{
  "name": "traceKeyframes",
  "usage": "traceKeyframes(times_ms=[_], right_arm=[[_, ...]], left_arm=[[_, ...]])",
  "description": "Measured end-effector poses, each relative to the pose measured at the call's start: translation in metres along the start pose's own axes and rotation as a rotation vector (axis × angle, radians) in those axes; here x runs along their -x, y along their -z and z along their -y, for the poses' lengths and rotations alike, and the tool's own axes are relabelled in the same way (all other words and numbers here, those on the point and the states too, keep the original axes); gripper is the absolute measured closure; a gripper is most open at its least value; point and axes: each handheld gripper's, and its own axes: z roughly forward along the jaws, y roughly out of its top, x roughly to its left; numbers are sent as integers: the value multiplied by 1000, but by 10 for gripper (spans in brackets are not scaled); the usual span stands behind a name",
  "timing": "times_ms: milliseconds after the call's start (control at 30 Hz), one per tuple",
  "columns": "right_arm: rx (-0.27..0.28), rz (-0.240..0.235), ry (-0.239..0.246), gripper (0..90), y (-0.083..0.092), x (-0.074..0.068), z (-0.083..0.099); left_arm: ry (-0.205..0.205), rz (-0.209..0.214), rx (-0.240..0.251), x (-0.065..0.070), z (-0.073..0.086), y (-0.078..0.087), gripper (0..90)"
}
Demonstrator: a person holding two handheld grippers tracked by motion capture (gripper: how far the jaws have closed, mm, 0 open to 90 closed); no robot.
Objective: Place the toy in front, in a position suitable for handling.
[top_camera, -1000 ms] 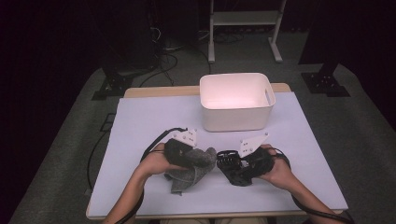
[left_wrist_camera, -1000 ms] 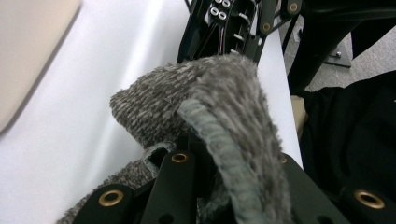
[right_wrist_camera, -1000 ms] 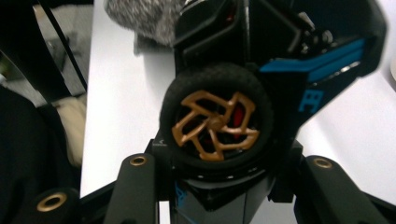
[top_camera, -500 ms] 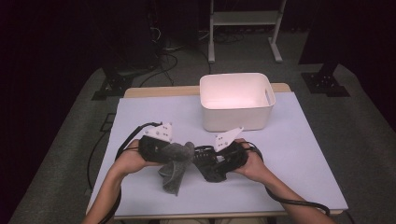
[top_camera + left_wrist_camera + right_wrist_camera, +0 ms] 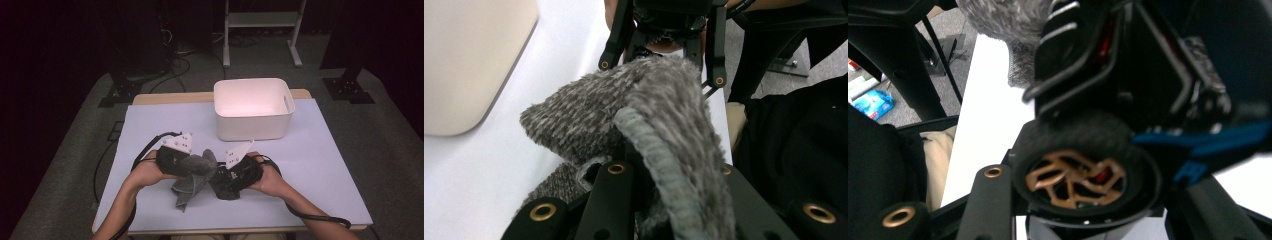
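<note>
Left gripper (image 5: 197,165) clamps grey towel (image 5: 192,182); right gripper (image 5: 220,181) holds black toy car (image 5: 1088,170), mid-wipe; next: rub w/ towel.

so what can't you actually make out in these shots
- Black toy car in the right gripper view: close and blurred, cut off by the edges.
- High view: the right gripper covers the car's shape.
- Left gripper view: the grey cloth covers the jaw tips.
- White bin: near wall hides part of the floor.
</note>
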Motion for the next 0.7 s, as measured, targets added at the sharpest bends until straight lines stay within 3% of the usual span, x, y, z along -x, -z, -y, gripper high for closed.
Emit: traceKeyframes(times_ms=[233,367,533,700], right_arm=[[18,33,-10,488,17,-5,8],[34,53,-22,514,29,-7,16],[29,49,-28,538,28,-5,15],[6,61,3,546,27,-7,12]], left_arm=[[-15,3,-15,1,-8,-4,810],[-18,15,-10,2,-10,-6,811],[-40,35,-13,5,-19,-12,810],[-49,31,-31,5,-23,-13,810]])
